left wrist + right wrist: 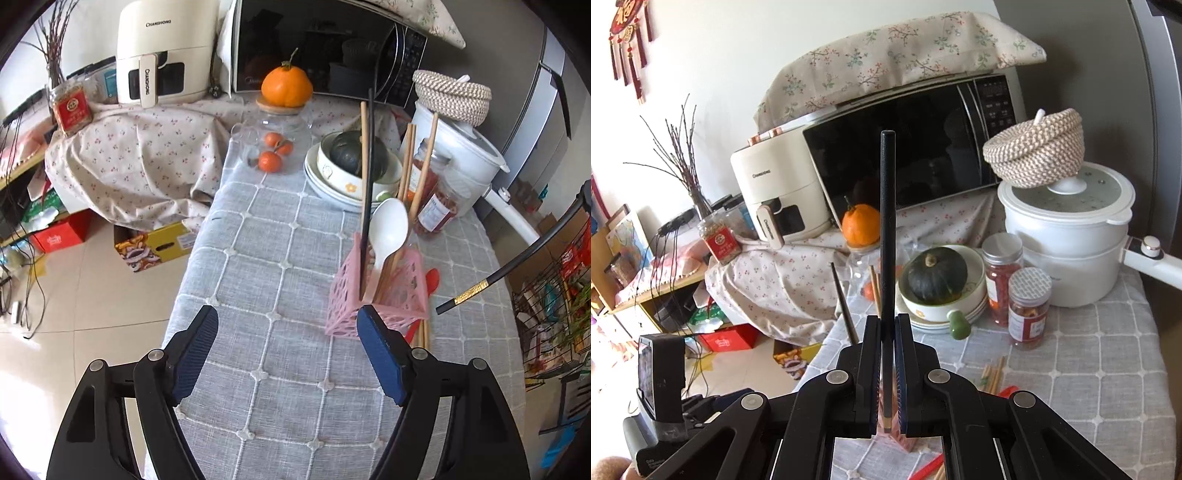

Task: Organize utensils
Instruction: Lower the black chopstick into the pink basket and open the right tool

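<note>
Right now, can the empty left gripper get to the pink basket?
Probably yes. The left gripper is open, and the pink utensil basket stands just beyond its right fingertip. Only bare tablecloth lies between.

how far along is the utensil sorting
Partly done. The pink holder already has a white spoon, wooden chopsticks and a black one. The right gripper holds another black chopstick; the left gripper is open. A red spoon and more chopsticks remain on the table.
</note>
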